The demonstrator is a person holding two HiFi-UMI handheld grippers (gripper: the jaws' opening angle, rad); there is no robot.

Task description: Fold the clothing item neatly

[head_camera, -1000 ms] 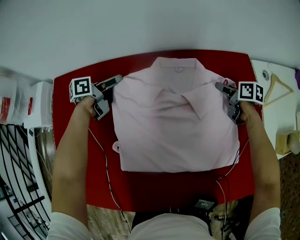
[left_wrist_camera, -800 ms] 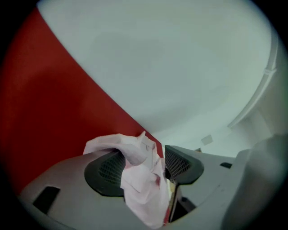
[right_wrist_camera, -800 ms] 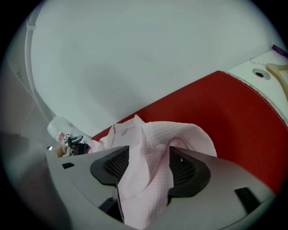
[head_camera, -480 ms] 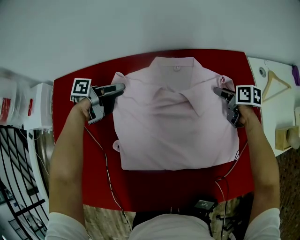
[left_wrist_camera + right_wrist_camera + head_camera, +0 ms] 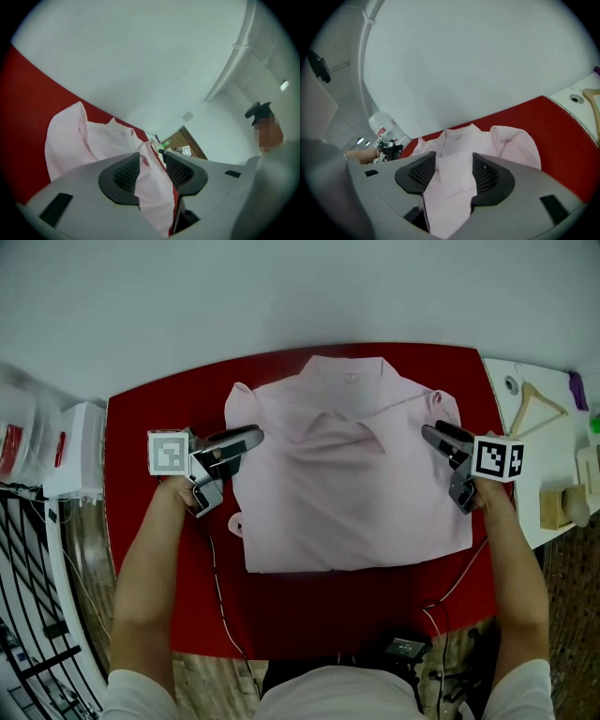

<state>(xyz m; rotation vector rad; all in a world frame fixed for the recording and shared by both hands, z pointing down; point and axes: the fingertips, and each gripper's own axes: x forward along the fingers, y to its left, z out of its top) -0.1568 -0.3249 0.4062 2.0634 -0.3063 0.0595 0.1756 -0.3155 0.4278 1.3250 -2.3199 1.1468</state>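
No legible text or labels.

A red bench [image 5: 169, 521] carries a pink shirt [image 5: 347, 493] spread across its middle. Just right, a white bench [image 5: 553, 451] holds a wooden hanger [image 5: 521, 409].

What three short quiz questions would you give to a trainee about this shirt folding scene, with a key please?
1. What lies between the jaws of the left hand-held gripper and of the right hand-held gripper?
2. True or false: the pink shirt lies on a blue table.
3. What lies on the white surface beside the red table? A) a wooden hanger B) scissors C) a book
Key: 1. Pink shirt fabric, in both; the left jaws have just been closing. 2. False, the table is red. 3. A.
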